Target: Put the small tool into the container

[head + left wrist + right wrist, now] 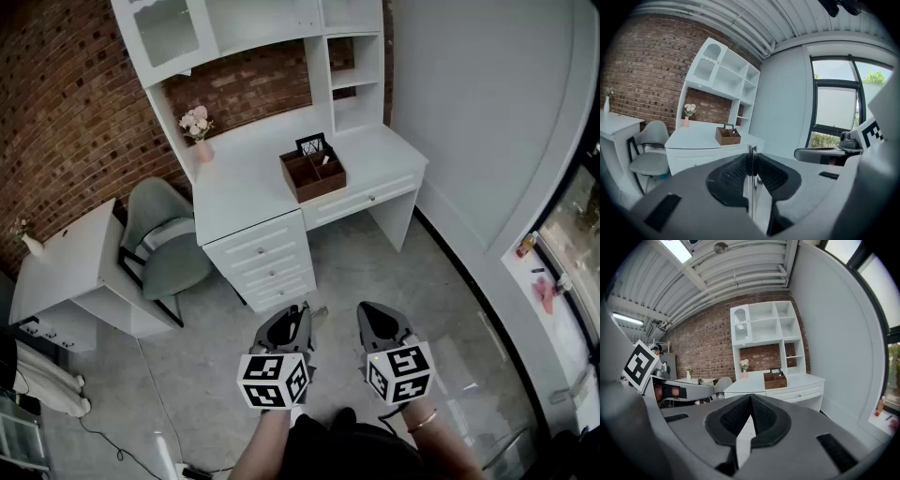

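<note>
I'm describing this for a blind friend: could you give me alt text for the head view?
From above: a person's two grippers over a grey floor, the left gripper shut on a small tool, the right gripper shut and empty. Ahead stands a white desk bearing a brown wooden container, a grey chair beside it.

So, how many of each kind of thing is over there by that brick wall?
White desks: 2
Chair: 1
Flower vases: 2
Wooden organizer: 1
Total: 6
</note>
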A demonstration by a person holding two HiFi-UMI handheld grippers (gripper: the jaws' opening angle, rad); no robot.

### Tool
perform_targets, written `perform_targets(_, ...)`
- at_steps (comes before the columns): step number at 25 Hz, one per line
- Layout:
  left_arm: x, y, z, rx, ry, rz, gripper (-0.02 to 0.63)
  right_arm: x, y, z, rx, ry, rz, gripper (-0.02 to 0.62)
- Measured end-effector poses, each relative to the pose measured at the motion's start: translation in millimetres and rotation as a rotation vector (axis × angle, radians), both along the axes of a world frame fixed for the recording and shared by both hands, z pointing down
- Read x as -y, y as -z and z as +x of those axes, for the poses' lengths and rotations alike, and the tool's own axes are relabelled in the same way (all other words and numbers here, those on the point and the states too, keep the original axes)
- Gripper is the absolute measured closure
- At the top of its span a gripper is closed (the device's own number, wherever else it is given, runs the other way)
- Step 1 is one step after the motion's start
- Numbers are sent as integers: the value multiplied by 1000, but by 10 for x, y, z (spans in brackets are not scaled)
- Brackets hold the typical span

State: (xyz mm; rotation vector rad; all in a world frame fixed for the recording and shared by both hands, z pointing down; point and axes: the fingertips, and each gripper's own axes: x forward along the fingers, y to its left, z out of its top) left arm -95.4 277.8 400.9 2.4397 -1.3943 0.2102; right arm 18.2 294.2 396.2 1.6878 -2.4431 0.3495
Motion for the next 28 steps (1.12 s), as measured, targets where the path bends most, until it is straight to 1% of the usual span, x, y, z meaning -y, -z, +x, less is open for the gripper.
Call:
perform_targets(8, 102, -32, 110, -4, -2, 2, 532, 72, -32, 102, -18, 12, 7, 592)
perform_targets(18, 363, -61, 145, 4, 19, -5, 532, 300, -99, 304, 15, -33, -8, 591)
perform_targets(23, 666, -68, 172, -2, 23, 0, 532, 534, -124, 371, 18, -43, -12, 592)
perform_targets(28, 1154, -123, 227, -7, 22, -2, 532, 951, -154, 399, 18, -39, -11, 591)
